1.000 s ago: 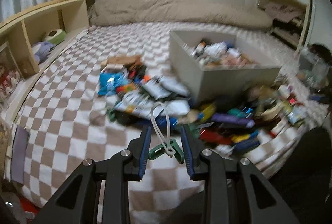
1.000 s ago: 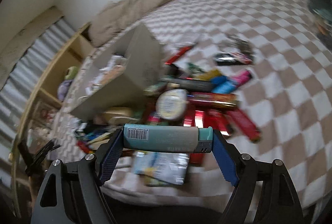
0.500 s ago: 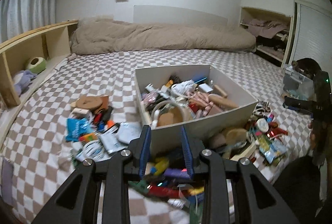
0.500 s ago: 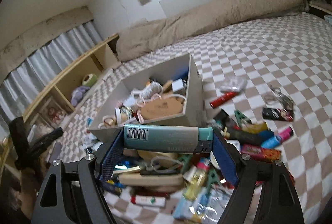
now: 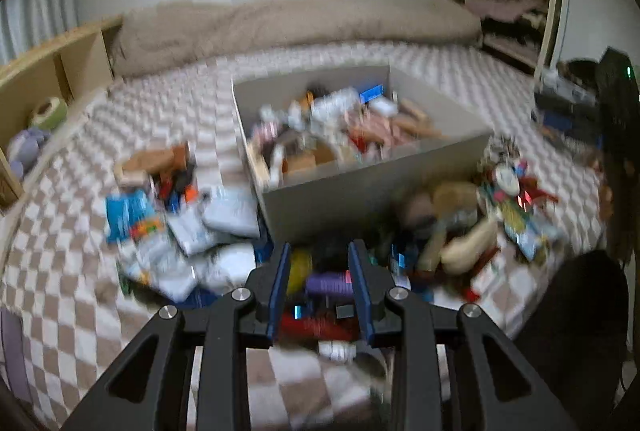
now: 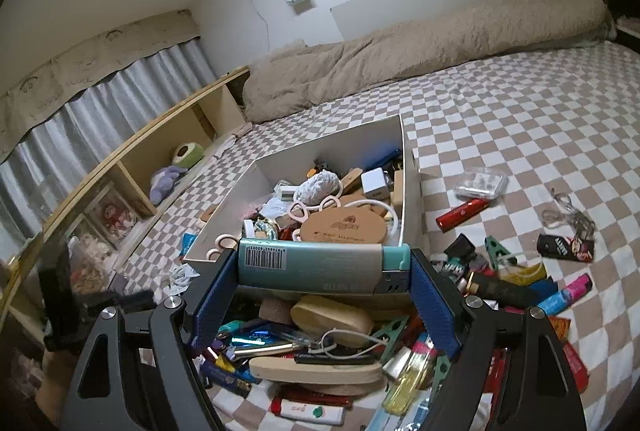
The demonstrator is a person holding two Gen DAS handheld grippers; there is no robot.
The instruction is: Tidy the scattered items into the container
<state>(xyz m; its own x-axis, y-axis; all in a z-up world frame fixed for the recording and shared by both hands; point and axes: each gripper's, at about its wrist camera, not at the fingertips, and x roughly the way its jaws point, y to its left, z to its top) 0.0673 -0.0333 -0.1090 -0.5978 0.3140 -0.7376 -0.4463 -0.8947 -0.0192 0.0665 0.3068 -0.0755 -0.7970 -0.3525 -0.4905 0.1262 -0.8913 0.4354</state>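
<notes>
Only the right wrist view showed the right gripper (image 6: pixel 324 263) clamping a teal barcoded lighter (image 6: pixel 320 263) lengthwise, angled down toward the grey open box (image 6: pixel 406 183) at twelve o'clock. The left gripper (image 5: pixel 318 283), tilted down over clutter, held nothing, its narrow jaws opening.

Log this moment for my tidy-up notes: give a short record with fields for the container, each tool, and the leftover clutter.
container: white box on the checkered bed, partly filled
right tool: shut on teal lighter, held crosswise in front of the box
left tool: jaws opening, nothing between them, above the pile
leftover clutter: heap in front of the box, red lighter beside it
</notes>
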